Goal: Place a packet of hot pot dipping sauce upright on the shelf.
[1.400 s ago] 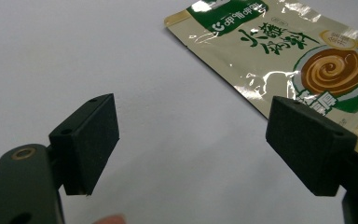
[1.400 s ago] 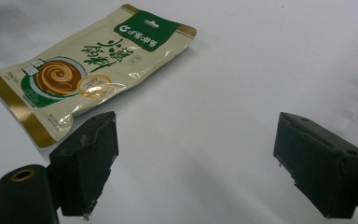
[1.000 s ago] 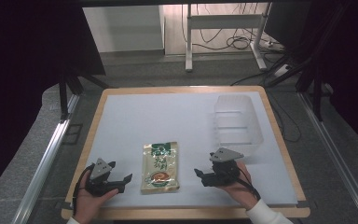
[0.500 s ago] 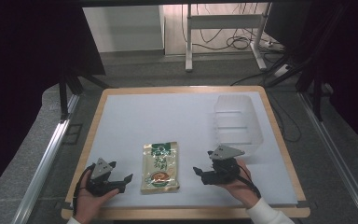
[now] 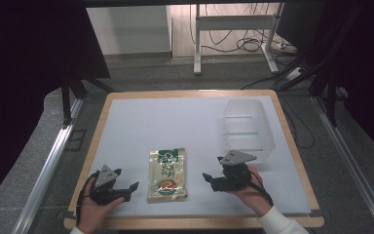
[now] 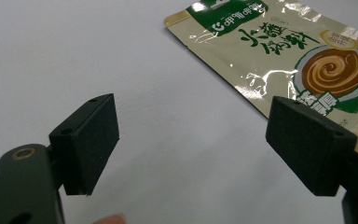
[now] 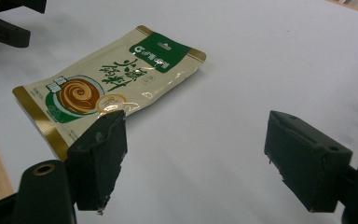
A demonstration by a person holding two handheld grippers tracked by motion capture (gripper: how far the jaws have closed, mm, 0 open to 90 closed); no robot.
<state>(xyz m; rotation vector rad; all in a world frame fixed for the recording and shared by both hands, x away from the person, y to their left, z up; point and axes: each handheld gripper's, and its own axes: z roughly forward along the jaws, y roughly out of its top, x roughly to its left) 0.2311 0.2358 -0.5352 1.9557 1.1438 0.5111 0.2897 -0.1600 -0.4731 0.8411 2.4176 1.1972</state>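
A beige and green food pouch (image 5: 167, 174) lies flat on the white table top near the front edge, its green header pointing away from me. My left gripper (image 5: 129, 191) rests open just left of the pouch, and in the left gripper view the pouch (image 6: 279, 51) lies beyond its right jaw. My right gripper (image 5: 208, 179) stands open just right of the pouch, nothing between its jaws; the right gripper view shows the pouch (image 7: 107, 79) ahead of its left jaw. Both grippers (image 6: 209, 154) (image 7: 196, 163) are held low over the table.
A clear plastic bin (image 5: 249, 126) stands at the right side of the table, behind my right gripper. The table (image 5: 165, 122) has a wooden rim. Beyond its far edge are a metal stand and cables (image 5: 233, 39) on the floor.
My left gripper has shifted slightly toward the front edge. The pouch and my right gripper stay about where they were.
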